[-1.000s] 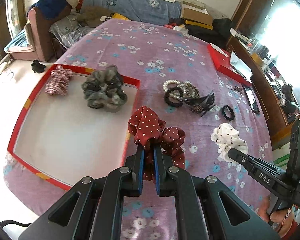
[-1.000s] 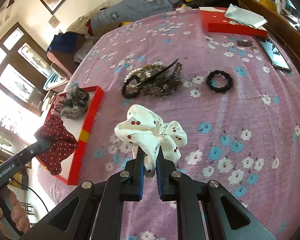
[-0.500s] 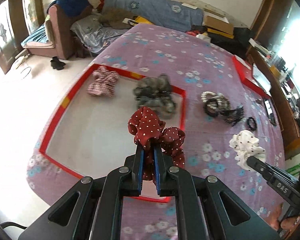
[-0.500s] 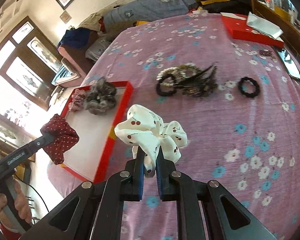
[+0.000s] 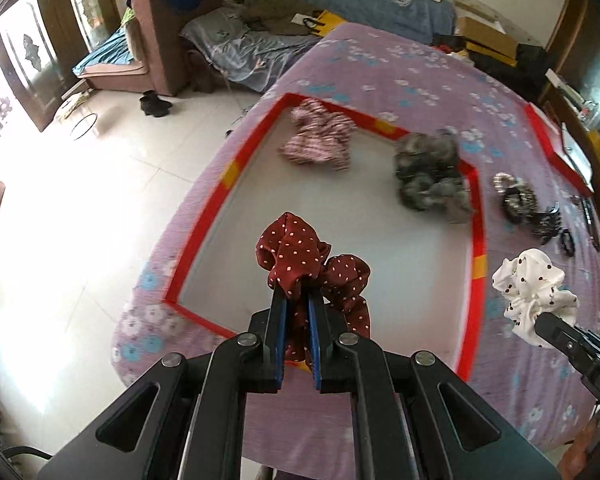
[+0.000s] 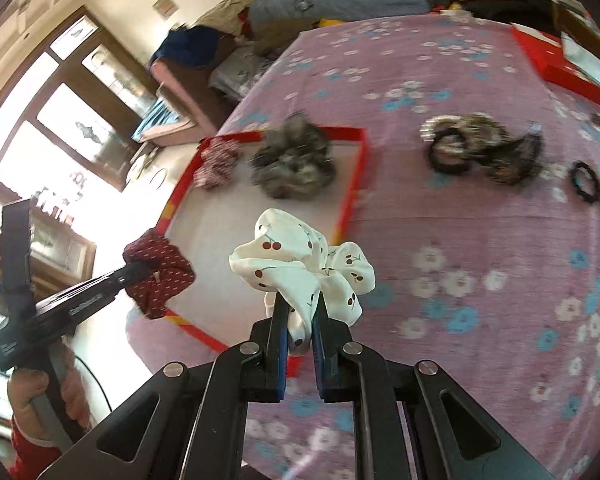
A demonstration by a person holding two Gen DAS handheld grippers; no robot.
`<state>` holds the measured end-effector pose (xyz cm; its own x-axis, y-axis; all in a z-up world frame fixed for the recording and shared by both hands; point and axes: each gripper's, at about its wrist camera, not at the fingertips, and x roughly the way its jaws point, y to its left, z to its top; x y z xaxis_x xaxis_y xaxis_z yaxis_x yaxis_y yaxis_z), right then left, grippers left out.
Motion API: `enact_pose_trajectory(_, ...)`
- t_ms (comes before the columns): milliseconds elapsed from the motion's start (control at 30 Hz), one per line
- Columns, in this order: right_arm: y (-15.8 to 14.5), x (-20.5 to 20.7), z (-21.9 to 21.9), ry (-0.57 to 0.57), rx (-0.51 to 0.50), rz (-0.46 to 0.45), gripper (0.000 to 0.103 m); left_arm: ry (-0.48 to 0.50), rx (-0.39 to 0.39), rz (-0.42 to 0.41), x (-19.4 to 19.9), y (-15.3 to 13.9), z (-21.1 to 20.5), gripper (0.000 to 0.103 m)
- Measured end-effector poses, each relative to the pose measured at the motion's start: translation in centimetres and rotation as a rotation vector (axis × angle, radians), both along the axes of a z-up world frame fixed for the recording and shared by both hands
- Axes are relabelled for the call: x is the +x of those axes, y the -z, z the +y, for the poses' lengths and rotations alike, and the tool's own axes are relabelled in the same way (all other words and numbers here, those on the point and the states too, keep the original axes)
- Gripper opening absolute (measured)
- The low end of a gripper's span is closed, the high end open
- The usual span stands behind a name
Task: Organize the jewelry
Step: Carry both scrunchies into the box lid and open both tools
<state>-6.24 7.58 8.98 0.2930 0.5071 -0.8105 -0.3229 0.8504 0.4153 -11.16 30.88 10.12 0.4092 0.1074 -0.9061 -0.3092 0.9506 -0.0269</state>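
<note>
My left gripper (image 5: pixel 298 292) is shut on a dark red polka-dot scrunchie (image 5: pixel 300 252) and holds it above the near part of the red-rimmed white tray (image 5: pixel 228 172). My right gripper (image 6: pixel 300 300) is shut on a white cherry-print scrunchie (image 6: pixel 296 260), held just right of the tray's (image 6: pixel 354 184) right rim. A striped pink scrunchie (image 5: pixel 318 142) and a grey scrunchie (image 5: pixel 430 176) lie at the tray's far side. The white scrunchie also shows in the left wrist view (image 5: pixel 530 284), and the red one in the right wrist view (image 6: pixel 158 272).
A pile of hair ties and clips (image 6: pixel 484 150) and a black hair tie (image 6: pixel 586 188) lie on the purple floral bedspread (image 6: pixel 480 260) to the right. A red box (image 6: pixel 556 60) sits at the far right. The bed edge and tiled floor (image 5: pixel 80 208) are left.
Both grippers have moved left with their scrunchies. The red scrunchie is now over the tray's near part; the white one has come close to the tray's right rim.
</note>
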Motion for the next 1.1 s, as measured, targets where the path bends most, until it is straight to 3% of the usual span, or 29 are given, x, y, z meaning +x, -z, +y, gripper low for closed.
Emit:
enact_pose_trajectory(200, 2.0, 0.6, 4.0, -0.065, 0.054, 0.103, 0.012, -0.016, -0.013, 0.030, 0.1, 1.4, 2.2, 0.009)
enact_pose_trajectory(400, 5.7, 1.2, 4.7, -0.042, 0.400, 0.371, 0.012, -0.025, -0.046, 0.052, 0.2, 2.8, 3.8, 0.009)
enact_pose_trajectory(467, 6.9, 1.2, 4.8, -0.023, 0.444, 0.427, 0.012, -0.031, -0.056, 0.064, 0.3, 3.4, 4.3, 0.009)
enact_pose_trajectory(633, 8.8, 1.1, 4.7, 0.040, 0.371, 0.445, 0.014, -0.042, -0.079, 0.077, 0.6, 4.2, 5.3, 0.012)
enact_pose_trajectory(833, 6.8, 0.5, 5.9, 0.014, 0.157, 0.296, 0.016, -0.051, -0.067, 0.068, 0.8, 4.0, 5.7, 0.015)
enact_pose_trajectory(967, 5.9, -0.1, 7.0, 0.001, 0.073, 0.229, 0.041, -0.048, -0.068, 0.051, 0.7, 3.4, 5.8, 0.027)
enact_pose_trajectory(1100, 4.8, -0.7, 7.5, -0.008, 0.018, 0.159, 0.043, -0.047, -0.058, 0.020, 0.3, 2.2, 5.7, 0.038)
